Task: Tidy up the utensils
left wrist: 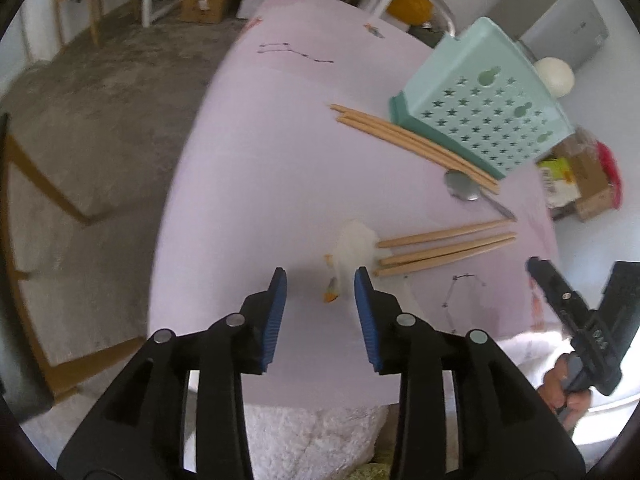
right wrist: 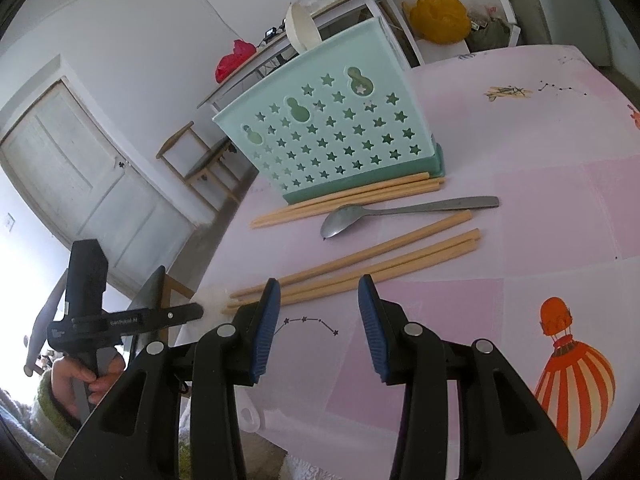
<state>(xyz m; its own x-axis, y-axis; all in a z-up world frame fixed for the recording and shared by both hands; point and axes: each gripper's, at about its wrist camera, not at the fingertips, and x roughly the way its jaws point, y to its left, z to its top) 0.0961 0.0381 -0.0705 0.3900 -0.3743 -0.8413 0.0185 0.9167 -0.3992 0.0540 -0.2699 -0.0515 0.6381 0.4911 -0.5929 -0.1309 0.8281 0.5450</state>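
Note:
A mint-green utensil holder with star holes (left wrist: 486,98) (right wrist: 332,128) stands on the pink table. One bunch of wooden chopsticks (left wrist: 416,140) (right wrist: 348,200) lies against its base. A metal spoon (left wrist: 466,188) (right wrist: 384,214) lies beside them. A second bunch of chopsticks (left wrist: 444,248) (right wrist: 360,266) lies nearer. A white ceramic spoon (left wrist: 352,250) lies at their tips. My left gripper (left wrist: 320,284) is open and empty just short of the white spoon. My right gripper (right wrist: 318,294) is open and empty just short of the nearer chopsticks.
The pink tablecloth (left wrist: 260,180) (right wrist: 520,200) has a balloon print (right wrist: 572,376). The table edge drops to a concrete floor (left wrist: 100,120). A wooden chair (right wrist: 200,160), a door (right wrist: 92,184) and a cluttered side table (right wrist: 320,12) stand behind.

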